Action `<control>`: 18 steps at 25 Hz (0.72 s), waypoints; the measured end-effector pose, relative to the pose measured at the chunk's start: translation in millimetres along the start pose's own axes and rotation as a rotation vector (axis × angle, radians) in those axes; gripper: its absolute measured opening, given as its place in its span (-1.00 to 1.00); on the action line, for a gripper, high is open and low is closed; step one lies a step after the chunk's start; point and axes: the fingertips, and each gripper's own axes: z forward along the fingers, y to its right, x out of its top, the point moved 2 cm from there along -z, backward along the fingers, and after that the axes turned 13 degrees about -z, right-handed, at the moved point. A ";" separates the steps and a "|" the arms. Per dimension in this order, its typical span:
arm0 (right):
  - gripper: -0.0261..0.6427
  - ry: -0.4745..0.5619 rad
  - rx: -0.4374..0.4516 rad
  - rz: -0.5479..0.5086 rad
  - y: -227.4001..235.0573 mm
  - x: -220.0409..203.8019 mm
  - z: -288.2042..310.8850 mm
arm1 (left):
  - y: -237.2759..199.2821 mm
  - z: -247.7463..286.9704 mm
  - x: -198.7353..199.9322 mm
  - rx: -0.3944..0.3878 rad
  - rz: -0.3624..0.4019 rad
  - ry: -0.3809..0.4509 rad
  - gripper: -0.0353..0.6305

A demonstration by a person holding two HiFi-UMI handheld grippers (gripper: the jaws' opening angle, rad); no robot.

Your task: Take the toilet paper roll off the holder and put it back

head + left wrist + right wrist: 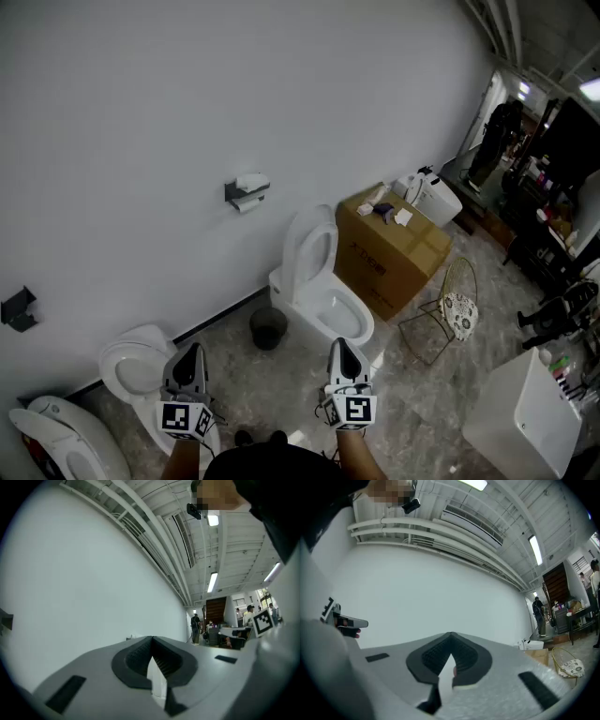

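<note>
While the toilet paper roll (251,182) sits on its holder (234,194), fixed to the wall (141,112) up and to the left of the open toilet (319,281), nothing of the task looks begun. The holder hangs where someone seated could reach it, with a dark bin (268,328) on the floor below and a cardboard box (389,253) beside the toilet at the right. Well apart from the roll, the left gripper (190,354) and the right gripper (343,349) are held side by side low in the head view, pointing roughly level toward the wall. Each has its jaws pressed together with nothing between them, which I judge a resting carry before the reach; they must part to take the roll.
</note>
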 end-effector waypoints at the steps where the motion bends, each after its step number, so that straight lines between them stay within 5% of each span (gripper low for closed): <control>1: -0.92 0.002 -0.001 -0.001 -0.5 0.0 1.7 | 0.2 1.2 1.9 -0.001 0.001 0.001 -0.88; 18: -0.92 -0.010 0.013 0.008 -3.8 -1.8 9.8 | 8.1 10.5 19.5 0.011 -0.005 -0.011 -0.88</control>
